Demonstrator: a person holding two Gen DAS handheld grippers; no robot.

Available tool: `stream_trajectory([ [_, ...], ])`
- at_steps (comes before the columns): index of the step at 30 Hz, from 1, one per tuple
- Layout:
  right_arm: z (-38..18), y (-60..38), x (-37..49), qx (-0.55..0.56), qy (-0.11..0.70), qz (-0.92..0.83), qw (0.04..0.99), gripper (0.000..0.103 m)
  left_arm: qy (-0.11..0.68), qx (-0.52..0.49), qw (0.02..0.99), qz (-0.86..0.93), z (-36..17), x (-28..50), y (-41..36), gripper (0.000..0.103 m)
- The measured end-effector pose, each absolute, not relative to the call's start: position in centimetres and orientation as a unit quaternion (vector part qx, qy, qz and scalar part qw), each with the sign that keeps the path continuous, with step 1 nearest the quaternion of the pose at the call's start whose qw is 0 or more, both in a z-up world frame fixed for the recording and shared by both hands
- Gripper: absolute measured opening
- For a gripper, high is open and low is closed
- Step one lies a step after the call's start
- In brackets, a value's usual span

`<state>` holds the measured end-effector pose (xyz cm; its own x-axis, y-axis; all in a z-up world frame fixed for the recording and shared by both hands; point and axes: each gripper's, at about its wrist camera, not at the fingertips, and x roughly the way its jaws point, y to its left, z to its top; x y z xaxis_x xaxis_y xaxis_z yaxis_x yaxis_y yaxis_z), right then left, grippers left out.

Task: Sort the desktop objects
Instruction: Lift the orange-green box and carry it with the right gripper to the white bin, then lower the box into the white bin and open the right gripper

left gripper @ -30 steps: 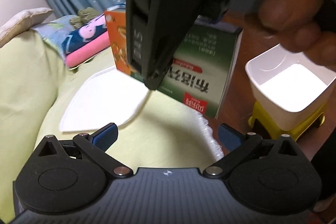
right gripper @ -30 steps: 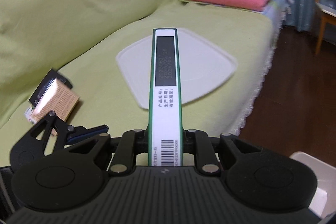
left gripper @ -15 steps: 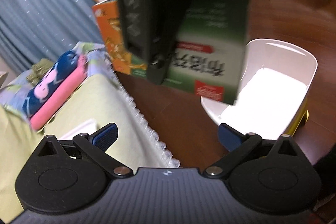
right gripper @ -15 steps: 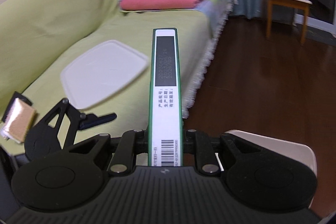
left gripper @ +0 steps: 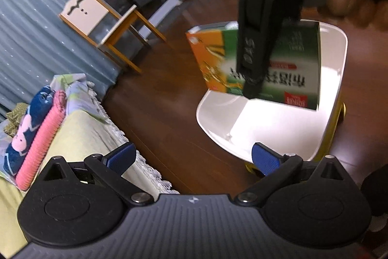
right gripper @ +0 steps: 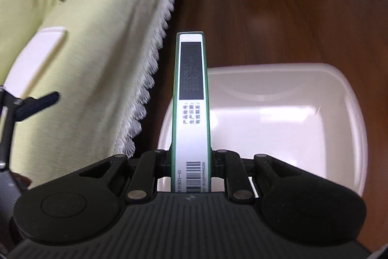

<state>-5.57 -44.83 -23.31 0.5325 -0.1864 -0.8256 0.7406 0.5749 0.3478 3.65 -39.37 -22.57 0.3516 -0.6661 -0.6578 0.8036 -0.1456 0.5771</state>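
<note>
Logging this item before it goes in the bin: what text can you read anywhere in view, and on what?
"产品批号:" "生产日期:" "有效期至:": white edge of the box.
"20230627", "2023/06/26", "2026/05": black panel on that edge; faint, best reading.
Barcode digits on that edge: too small to read.
Box face, left wrist view: large Chinese print, too blurred to read.
Pale marking on the right gripper, whose jaws clamp the box: too blurred to read.
</note>
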Motion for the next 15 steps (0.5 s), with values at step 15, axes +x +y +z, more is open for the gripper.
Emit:
stream_trajectory([
  [15, -32.7, -46.8, -3.3, 0.423, 0.399, -0.298, 0.757, 0.016, 0.106, 0.567, 0.582, -0.574, -26.4, 3.6, -40.3, 0.102],
])
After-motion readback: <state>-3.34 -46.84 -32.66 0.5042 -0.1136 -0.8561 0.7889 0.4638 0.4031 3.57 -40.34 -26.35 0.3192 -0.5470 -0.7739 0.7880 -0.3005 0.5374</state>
